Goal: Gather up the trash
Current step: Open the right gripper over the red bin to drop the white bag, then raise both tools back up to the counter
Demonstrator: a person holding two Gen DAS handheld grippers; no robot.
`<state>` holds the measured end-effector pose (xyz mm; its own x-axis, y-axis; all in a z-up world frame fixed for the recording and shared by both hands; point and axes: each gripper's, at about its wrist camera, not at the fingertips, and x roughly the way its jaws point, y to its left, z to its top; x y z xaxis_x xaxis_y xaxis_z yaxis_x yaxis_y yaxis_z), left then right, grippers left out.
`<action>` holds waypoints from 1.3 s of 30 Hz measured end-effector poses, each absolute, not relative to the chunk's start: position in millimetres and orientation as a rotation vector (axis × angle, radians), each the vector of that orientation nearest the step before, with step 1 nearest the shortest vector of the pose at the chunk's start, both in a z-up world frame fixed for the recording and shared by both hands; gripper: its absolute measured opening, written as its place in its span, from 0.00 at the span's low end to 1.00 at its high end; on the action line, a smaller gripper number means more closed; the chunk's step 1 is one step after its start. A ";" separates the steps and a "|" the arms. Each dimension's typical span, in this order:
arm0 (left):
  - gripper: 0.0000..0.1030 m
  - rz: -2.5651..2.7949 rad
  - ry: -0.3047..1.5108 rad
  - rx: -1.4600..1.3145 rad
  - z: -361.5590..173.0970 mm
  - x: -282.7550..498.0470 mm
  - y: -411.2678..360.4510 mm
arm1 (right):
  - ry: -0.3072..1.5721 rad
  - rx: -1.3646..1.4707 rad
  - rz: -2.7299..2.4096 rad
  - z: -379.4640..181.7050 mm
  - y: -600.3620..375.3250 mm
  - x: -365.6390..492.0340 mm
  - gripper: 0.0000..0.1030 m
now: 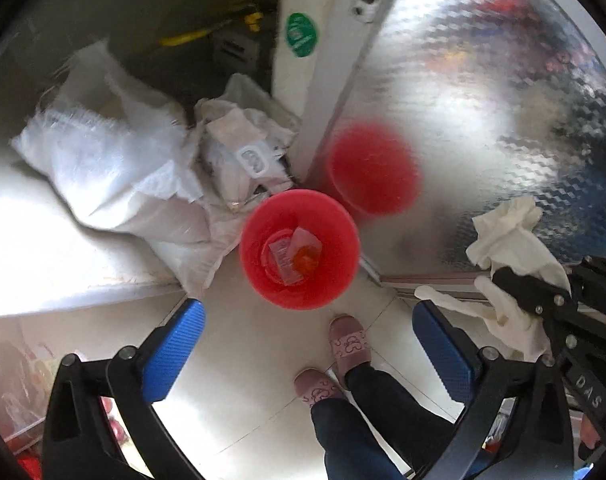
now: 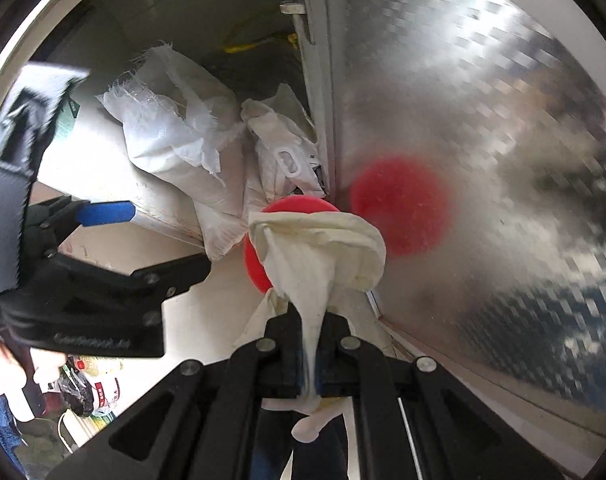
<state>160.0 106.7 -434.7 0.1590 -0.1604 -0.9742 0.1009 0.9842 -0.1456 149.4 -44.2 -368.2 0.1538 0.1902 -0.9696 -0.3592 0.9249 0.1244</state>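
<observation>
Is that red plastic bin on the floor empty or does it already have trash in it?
Not empty. The red plastic bin stands upright, and clear plastic wrapping with something orange lies at its bottom.

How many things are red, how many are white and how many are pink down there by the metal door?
Red: 1, the red bin; the red disc on the door is its reflection.
White: 3, the woven sack, the plastic bag, the rubber glove.
Pink: 2, the slippers.
Total: 6
</observation>
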 end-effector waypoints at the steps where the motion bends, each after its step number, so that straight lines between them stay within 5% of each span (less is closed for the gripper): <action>1: 1.00 -0.168 1.396 -0.050 -435.3 158.4 110.5 | 1.363 -0.152 0.406 -370.0 -41.6 150.5 0.03; 20: 1.00 0.005 1.396 -0.116 -464.8 134.0 162.7 | 1.339 -0.303 0.575 -431.1 14.6 182.8 0.05; 21: 1.00 0.011 1.397 -0.119 -465.8 133.1 164.1 | 1.326 -0.309 0.574 -431.7 14.9 182.2 0.08; 23: 1.00 0.026 1.399 -0.120 -467.4 131.2 165.7 | 1.314 -0.321 0.559 -435.7 15.1 182.4 0.32; 25: 1.00 0.030 1.402 -0.126 -468.2 129.0 166.7 | 1.331 -0.317 0.561 -441.0 14.9 184.0 0.41; 39: 1.00 0.044 1.355 -0.122 -423.2 100.2 167.8 | 1.300 -0.332 0.583 -397.8 6.7 160.7 0.74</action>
<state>100.2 167.8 -423.2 0.2145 -0.0390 -0.9759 -0.1023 0.9928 -0.0622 160.7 6.7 -397.8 0.1541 0.2158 -0.9642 -0.5762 0.8124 0.0898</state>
